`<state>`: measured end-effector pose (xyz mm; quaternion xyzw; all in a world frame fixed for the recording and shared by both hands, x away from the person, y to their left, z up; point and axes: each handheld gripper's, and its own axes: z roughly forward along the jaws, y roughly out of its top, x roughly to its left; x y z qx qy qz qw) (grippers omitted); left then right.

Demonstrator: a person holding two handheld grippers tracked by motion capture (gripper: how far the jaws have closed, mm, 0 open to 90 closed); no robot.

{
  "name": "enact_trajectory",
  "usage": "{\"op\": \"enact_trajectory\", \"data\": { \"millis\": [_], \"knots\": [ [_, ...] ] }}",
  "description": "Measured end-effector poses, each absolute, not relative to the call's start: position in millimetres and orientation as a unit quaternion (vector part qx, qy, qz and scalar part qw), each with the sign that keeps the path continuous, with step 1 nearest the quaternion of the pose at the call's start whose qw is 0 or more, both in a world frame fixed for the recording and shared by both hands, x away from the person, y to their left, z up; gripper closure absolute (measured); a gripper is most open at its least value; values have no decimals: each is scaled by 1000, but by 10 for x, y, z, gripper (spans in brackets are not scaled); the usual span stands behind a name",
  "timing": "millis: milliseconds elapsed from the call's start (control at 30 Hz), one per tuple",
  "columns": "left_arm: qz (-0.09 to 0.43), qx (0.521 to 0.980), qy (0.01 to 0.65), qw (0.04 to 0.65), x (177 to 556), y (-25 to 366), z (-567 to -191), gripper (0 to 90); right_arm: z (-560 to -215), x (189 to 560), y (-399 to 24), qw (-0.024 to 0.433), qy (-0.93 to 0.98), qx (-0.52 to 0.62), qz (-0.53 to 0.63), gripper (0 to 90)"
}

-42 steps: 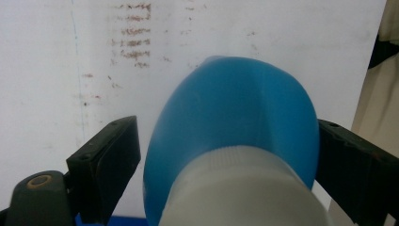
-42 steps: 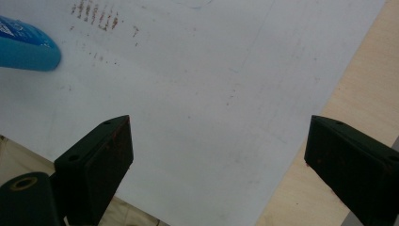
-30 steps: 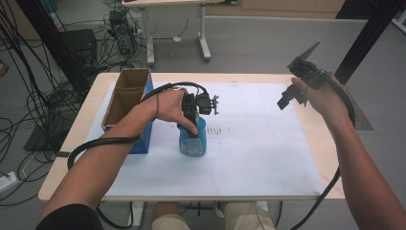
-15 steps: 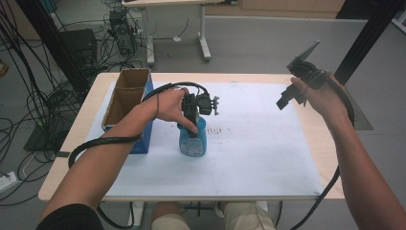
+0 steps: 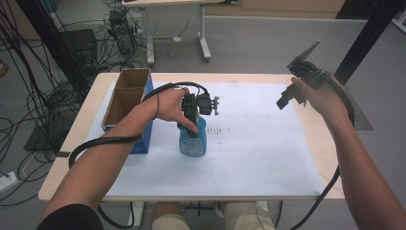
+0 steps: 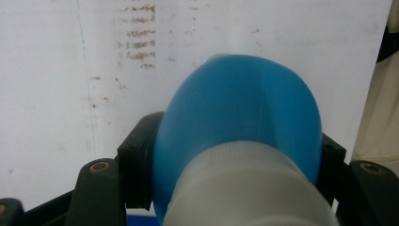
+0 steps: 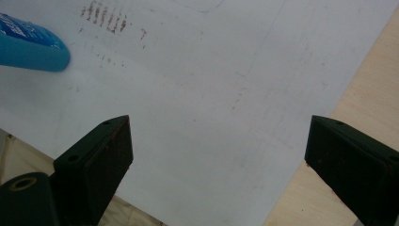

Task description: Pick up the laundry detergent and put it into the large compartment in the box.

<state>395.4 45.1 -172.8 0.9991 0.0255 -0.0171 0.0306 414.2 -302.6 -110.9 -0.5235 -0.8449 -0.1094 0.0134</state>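
Observation:
A blue bottle [image 5: 192, 141] with a white cap [image 6: 249, 188] stands upright on the white sheet [image 5: 268, 153] near the table's middle. My left gripper [image 5: 194, 125] comes down on it from above. In the left gripper view its jaws [image 6: 233, 157] press both sides of the bottle's blue shoulder [image 6: 244, 108] just below the cap. My right gripper [image 5: 286, 98] hangs in the air over the table's right side, apart from the bottle. In the right gripper view its jaws [image 7: 216, 155] stand wide open with nothing between them, and the bottle's base [image 7: 28, 44] lies at the upper left.
An open cardboard box with blue sides [image 5: 125, 103] stands at the sheet's left edge, close to my left forearm. Brown smudges [image 5: 221, 130] mark the sheet right of the bottle. Bare wooden table [image 5: 313, 115] runs along the right. Cables and a desk stand on the floor behind.

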Motion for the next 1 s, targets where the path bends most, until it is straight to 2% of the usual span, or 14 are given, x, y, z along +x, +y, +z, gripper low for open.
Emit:
{"op": "enact_trajectory", "data": {
  "millis": [1000],
  "knots": [
    [-22,999,24,21,3968,406,-1728,361,-1114,4130,-3026,10,-845,-523,-112,79]
  ]
}}
